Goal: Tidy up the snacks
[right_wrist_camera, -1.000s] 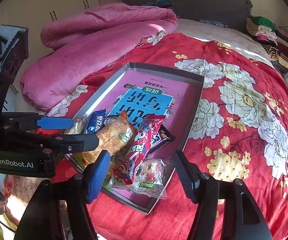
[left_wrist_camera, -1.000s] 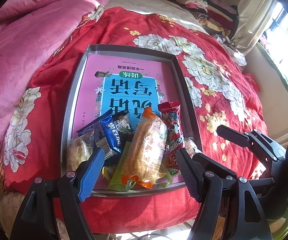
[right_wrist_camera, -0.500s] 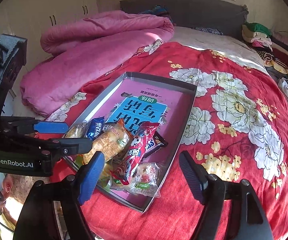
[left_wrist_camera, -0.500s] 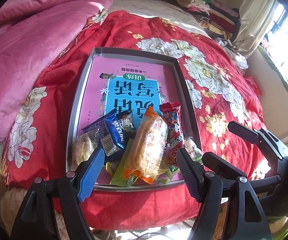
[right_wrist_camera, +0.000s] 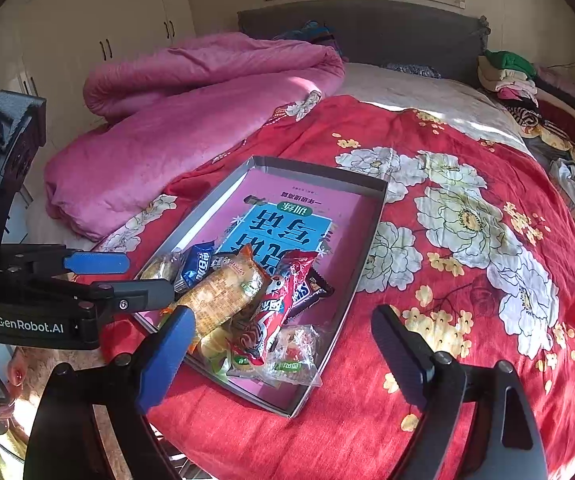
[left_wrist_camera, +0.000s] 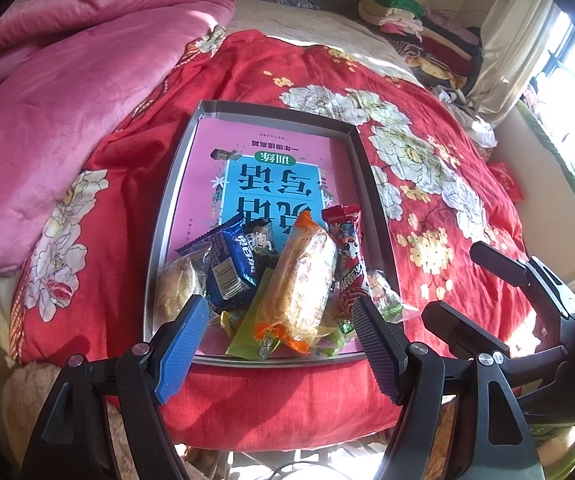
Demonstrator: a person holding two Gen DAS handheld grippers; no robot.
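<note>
Two grippers hang over the near end of a grey tray (left_wrist_camera: 167, 216) that lies on a red flowered bedspread (right_wrist_camera: 467, 264). Against the earlier pictures, the right gripper (right_wrist_camera: 283, 344) has just been opening its jaws and now stands wider, with nothing between them. It has also drawn up and back from the tray, so more of the bed shows beyond it. The left gripper (left_wrist_camera: 279, 332) stands as wide as before, empty, above the tray's near rim.

The snacks have not shifted; all lie heaped at the tray's near end on one pink book (left_wrist_camera: 271, 168). I count:
- one blue biscuit pack (left_wrist_camera: 231, 264)
- one orange-ended cracker pack (left_wrist_camera: 303, 284) on top of the heap
- one red pack (right_wrist_camera: 275, 312) beside it
- one dark bar (right_wrist_camera: 311, 292) under the red pack
- one clear bag of sweets (right_wrist_camera: 291, 356) nearest the tray's right corner
- one pale bun pack (left_wrist_camera: 175, 288) at the tray's left wall
- some green and yellow wrappers below, too hidden to count

One pink quilt (right_wrist_camera: 191, 120) lies left of the tray.
</note>
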